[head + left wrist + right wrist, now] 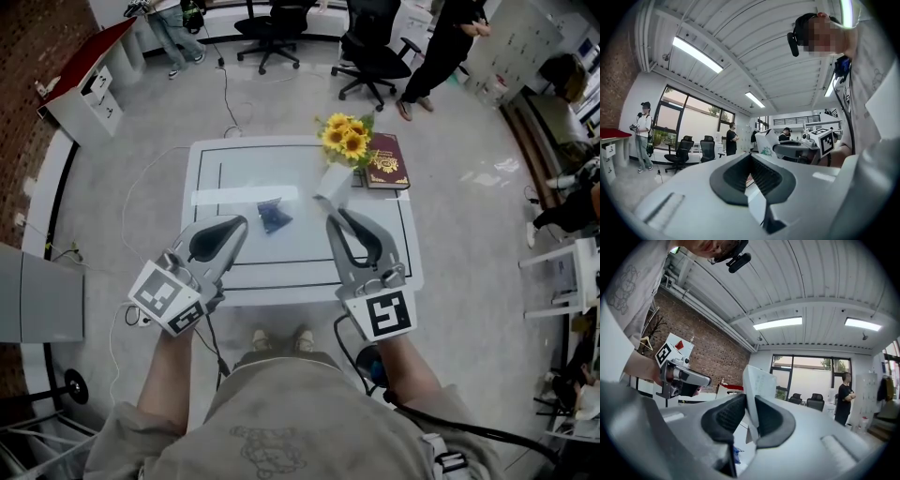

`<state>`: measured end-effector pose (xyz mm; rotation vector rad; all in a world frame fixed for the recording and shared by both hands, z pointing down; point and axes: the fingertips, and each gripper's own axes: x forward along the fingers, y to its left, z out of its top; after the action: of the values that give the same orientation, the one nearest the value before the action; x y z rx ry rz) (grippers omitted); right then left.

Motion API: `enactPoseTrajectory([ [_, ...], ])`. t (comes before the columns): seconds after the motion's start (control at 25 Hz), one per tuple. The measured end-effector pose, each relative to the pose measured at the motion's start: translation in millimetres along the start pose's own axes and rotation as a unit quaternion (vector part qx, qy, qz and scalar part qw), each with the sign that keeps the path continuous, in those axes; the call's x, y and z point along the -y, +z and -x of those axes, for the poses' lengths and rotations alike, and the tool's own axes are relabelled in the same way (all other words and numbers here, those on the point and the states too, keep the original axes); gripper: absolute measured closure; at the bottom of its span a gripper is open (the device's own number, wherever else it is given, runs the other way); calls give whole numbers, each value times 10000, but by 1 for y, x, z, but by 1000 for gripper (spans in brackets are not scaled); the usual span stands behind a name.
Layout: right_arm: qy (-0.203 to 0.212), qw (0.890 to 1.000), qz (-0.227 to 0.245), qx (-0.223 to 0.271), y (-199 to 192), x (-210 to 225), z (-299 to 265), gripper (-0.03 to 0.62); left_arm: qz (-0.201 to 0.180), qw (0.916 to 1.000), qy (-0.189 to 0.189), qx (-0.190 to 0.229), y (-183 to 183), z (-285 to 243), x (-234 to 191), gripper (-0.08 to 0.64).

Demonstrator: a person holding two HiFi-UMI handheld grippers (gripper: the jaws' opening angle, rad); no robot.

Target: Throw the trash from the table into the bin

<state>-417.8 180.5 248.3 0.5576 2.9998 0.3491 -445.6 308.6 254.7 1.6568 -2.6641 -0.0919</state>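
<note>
White paper scrap [757,380] sits clamped between the right gripper's [750,414] jaws above the table [281,272], while the left gripper [751,176] hovers closed and empty beside a blue wrapper [274,217].

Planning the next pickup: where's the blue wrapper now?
Head view: the blue wrapper lies near the middle of the white table, left of the right gripper and its held white paper, beside the paper strip.

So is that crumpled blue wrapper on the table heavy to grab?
Probably very light: the blue wrapper looks like thin crumpled film. It would likely squash in a claw, not stay stiff. Pushed, it should slide on the smooth white table rather than roll, being a flattish bunch.
</note>
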Motion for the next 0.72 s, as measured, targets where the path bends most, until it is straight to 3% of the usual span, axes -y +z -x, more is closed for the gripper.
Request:
enactPoseTrajectory([
  [0.44, -78, 9999, 5, -137, -4, -17, -14, 526, 83, 9999, -60, -44, -10, 19, -17, 561],
  [0.72, -370, 9991, 81, -214, 1, -28, -17, 526, 132, 9992, -389, -14, -12, 24, -24, 561],
])
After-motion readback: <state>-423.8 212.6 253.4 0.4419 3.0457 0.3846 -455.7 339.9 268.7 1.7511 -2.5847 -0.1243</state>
